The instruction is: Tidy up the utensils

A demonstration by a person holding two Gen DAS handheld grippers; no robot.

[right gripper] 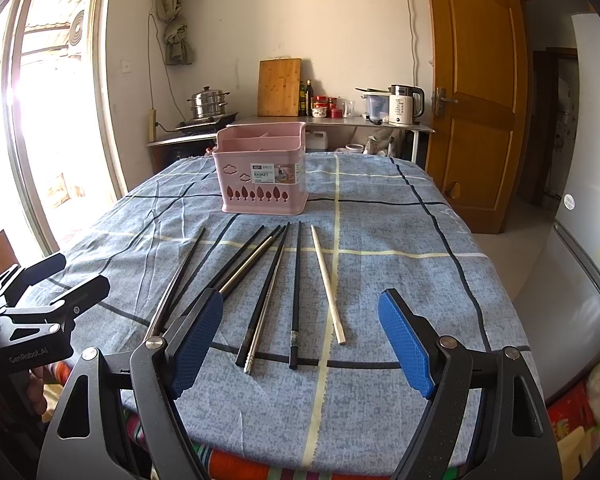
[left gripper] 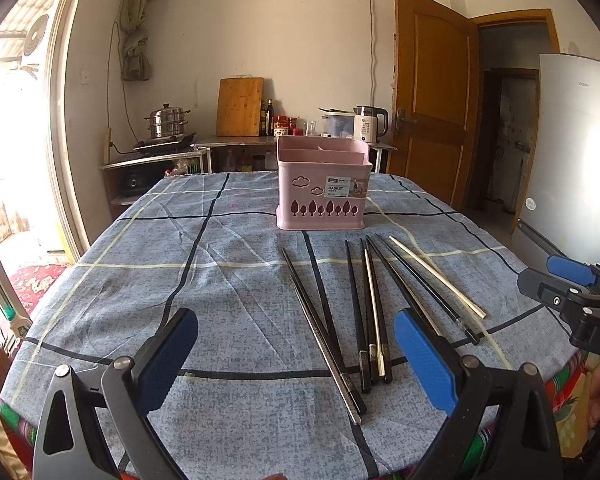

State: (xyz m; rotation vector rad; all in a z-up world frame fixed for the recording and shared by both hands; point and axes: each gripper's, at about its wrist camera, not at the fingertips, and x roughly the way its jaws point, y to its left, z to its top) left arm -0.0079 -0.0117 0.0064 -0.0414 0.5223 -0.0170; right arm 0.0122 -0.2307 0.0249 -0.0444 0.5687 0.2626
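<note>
Chopsticks point(left gripper: 374, 312) fan out on the blue plaid tablecloth point(left gripper: 140, 280) in the left wrist view, mostly black with one pale wooden chopstick point(left gripper: 436, 276) at the right, near the pink utensil basket point(left gripper: 324, 190) — the left gripper point(left gripper: 296, 360) hangs wide apart, holding nothing. From the right wrist, the right gripper point(right gripper: 300, 338) is likewise spread wide and empty above the chopsticks' near ends — the basket stands beyond their far tips.

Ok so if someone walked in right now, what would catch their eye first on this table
Probably the pink basket, standing upright toward the far side of the blue checked tablecloth with its compartments showing nothing inside. Next, the chopsticks fanned out flat on the cloth in front of it, mostly black, with one pale chopstick at the right end. Both grippers, left and right, hover open at the near edge, holding nothing.
</note>
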